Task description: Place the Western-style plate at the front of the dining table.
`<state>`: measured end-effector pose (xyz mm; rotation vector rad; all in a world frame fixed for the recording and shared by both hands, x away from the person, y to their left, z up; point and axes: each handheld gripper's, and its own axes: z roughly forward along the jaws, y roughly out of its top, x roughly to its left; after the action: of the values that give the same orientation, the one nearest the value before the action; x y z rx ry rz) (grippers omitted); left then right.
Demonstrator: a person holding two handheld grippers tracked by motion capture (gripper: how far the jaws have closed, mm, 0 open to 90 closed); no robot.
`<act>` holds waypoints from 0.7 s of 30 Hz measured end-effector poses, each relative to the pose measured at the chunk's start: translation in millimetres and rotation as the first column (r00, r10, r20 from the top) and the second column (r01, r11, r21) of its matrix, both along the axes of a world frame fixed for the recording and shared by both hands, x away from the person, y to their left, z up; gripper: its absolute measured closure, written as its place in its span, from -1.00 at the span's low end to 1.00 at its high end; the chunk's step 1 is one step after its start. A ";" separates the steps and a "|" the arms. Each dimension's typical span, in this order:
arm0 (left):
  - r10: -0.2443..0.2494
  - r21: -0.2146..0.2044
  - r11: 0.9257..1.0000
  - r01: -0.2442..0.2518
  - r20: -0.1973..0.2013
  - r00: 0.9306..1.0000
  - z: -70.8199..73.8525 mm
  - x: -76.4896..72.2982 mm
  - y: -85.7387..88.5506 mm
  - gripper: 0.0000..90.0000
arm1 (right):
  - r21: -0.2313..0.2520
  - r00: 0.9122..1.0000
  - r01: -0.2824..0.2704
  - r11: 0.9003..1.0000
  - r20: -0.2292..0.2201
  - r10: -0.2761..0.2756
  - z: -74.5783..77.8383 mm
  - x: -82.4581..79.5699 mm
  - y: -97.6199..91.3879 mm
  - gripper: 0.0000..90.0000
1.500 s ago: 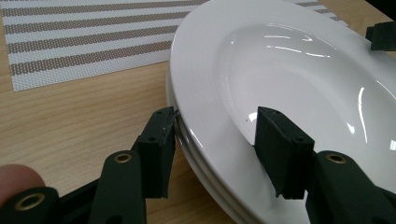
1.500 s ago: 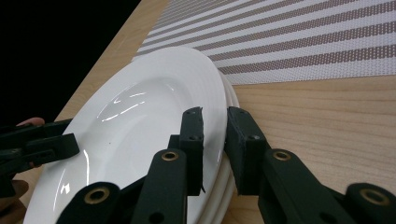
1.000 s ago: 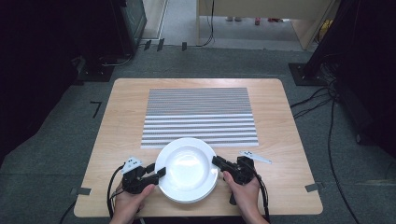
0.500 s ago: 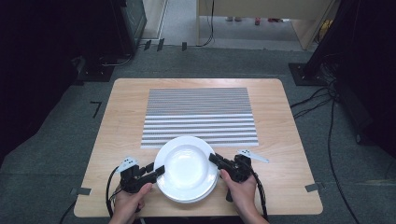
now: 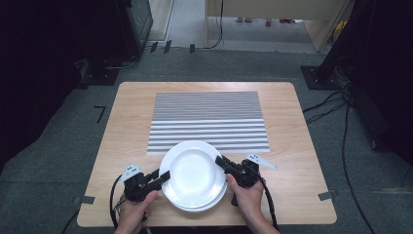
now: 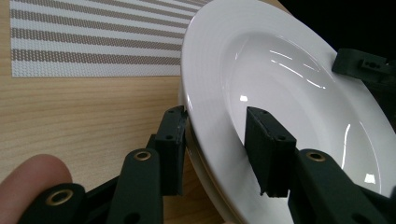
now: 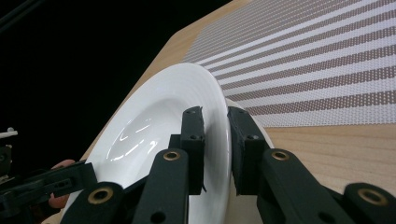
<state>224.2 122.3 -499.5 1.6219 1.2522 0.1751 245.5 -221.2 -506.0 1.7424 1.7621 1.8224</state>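
Note:
A white plate (image 5: 192, 170) lies on a second white plate (image 5: 215, 201) at the table's near edge, and the lower one peeks out at the front right. My right gripper (image 5: 219, 161) is shut on the top plate's right rim; in the right gripper view its jaws (image 7: 215, 114) pinch the thin rim (image 7: 154, 116). My left gripper (image 5: 164, 175) stands open astride the left rim. In the left gripper view one jaw (image 6: 217, 126) sits under the rim (image 6: 289, 84), and the other hovers over the inner surface with a gap. The lower plate's edge (image 6: 208, 179) shows beneath.
A striped grey and white placemat (image 5: 207, 114) covers the middle and far part of the wooden table (image 5: 126, 126), just beyond the plates. Bare wood lies on both sides. Dark equipment and cables stand on the floor around the table.
The top plate has shifted a little, so the lower plate now shows at its front right. Both hands have barely moved.

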 end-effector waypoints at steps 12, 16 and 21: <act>0.028 -0.069 0.997 -0.030 -0.027 0.999 0.8 4.8 3.9 0.52 | 0.020 1.000 0.013 1.000 -0.001 -0.013 -0.9 -0.5 1.9 0.76; 0.022 -0.084 0.996 -0.023 -0.020 1.000 2.0 5.7 5.1 0.54 | 0.031 1.000 0.017 0.999 -0.013 -0.017 -1.1 -0.8 1.8 0.76; 0.010 -0.096 0.995 -0.012 -0.019 1.000 4.3 8.7 4.3 0.57 | 0.042 1.000 0.022 0.999 -0.001 -0.022 -0.1 -1.0 -0.6 0.76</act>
<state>233.0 126.6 -495.2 1.5370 1.2651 0.1051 244.4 -221.8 -506.1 1.7704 1.7104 1.8632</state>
